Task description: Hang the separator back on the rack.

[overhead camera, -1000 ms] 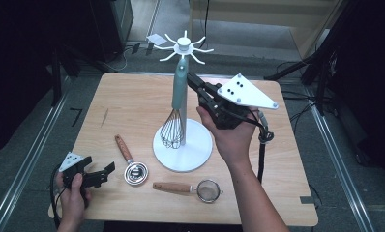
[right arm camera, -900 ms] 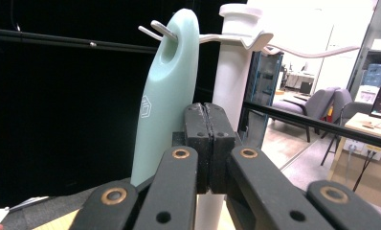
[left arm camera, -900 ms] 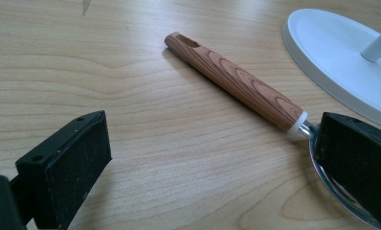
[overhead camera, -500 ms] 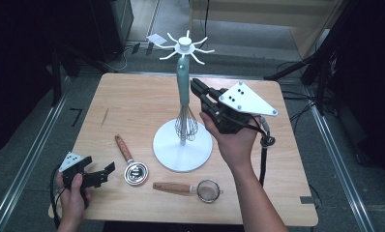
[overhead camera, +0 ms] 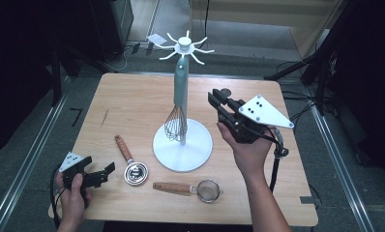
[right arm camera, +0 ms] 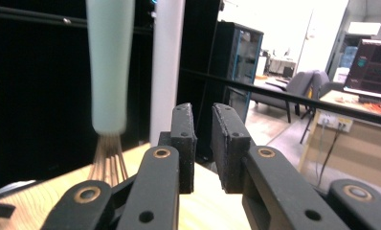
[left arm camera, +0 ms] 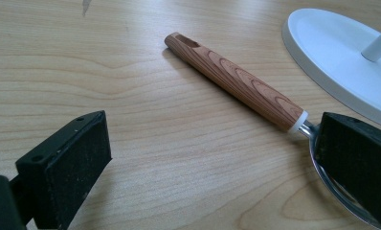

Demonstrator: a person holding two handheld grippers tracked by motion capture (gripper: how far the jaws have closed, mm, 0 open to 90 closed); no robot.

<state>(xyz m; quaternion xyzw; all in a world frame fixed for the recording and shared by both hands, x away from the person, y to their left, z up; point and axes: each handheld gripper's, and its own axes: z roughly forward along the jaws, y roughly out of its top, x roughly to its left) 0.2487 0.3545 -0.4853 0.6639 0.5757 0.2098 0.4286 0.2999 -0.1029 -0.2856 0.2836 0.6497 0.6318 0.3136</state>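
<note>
Whisk up on the rack, right gripper clear of it

We're looking at the whisk hanging by its pale green handle from a hook of the white rack, wires down over the round base, just ahead and to the left of our right gripper; its jaws have just been opening, now a narrow gap with nothing between them, so we judge the whisk is hung and let go. It dangles free beside the pole, which is why it stays upright without our help. Our left gripper sits low by the near table edge, jaws spread wide and empty, the wooden-handled scoop lying flat just in front of it, its metal bowl behind the right jaw. The small strainer lies off to that gripper's right, probably waiting its turn.
</note>
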